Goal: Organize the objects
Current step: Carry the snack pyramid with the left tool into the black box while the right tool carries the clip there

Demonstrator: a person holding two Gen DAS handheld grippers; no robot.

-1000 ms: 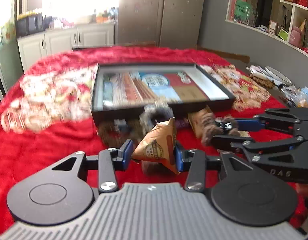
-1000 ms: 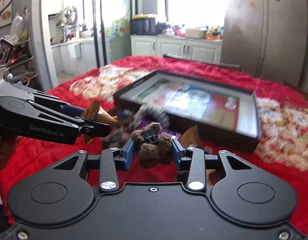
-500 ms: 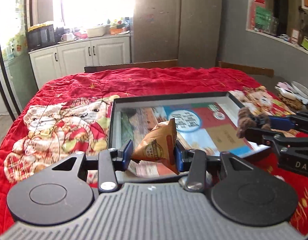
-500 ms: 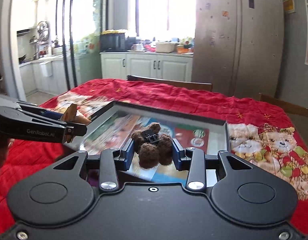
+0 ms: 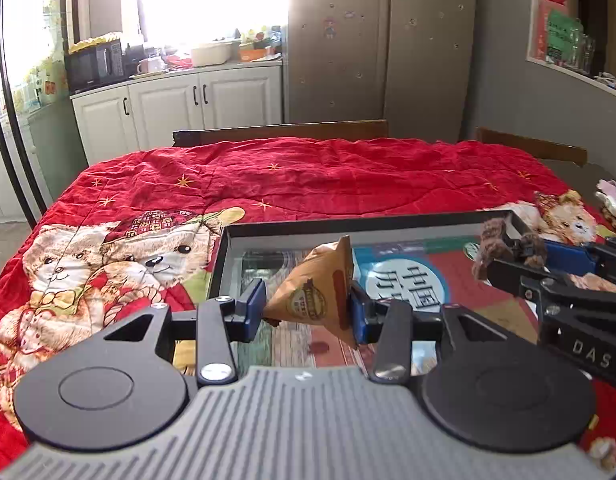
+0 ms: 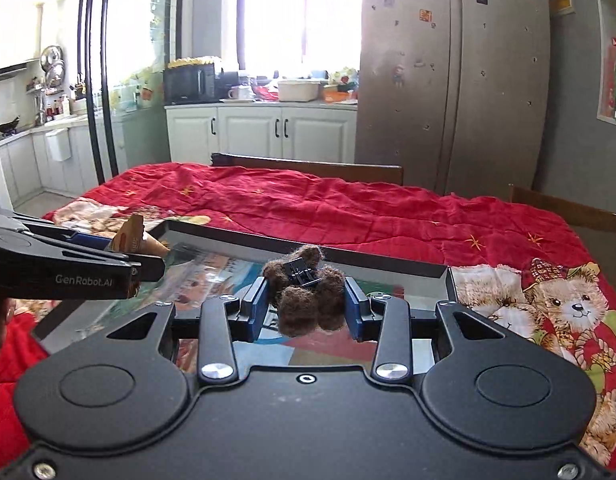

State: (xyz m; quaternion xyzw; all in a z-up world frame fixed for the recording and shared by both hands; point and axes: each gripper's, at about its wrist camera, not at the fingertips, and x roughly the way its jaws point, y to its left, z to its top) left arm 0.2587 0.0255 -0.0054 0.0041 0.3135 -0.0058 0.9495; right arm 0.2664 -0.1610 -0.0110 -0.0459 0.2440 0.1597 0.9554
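The left gripper (image 5: 307,306) is clamped on a small tan snack packet (image 5: 315,294), its blue pads pressing the packet's two sides so it hangs point-up above a shallow black tray (image 5: 347,227). The right gripper (image 6: 306,306) is closed on a brown fuzzy hair clip (image 6: 308,292), a black clasp showing on top of the fur, held between its blue pads over the same tray. In the left wrist view the right gripper reaches in from the right edge, with the hair clip above the tray's far right corner. In the right wrist view the left gripper enters from the left with the packet above the tray's near left side. The tray has a colourful printed floor and rests on a red quilt (image 5: 308,176) patterned with teddy bears. Behind stand white cabinets (image 6: 264,132) and a steel fridge (image 6: 447,80).
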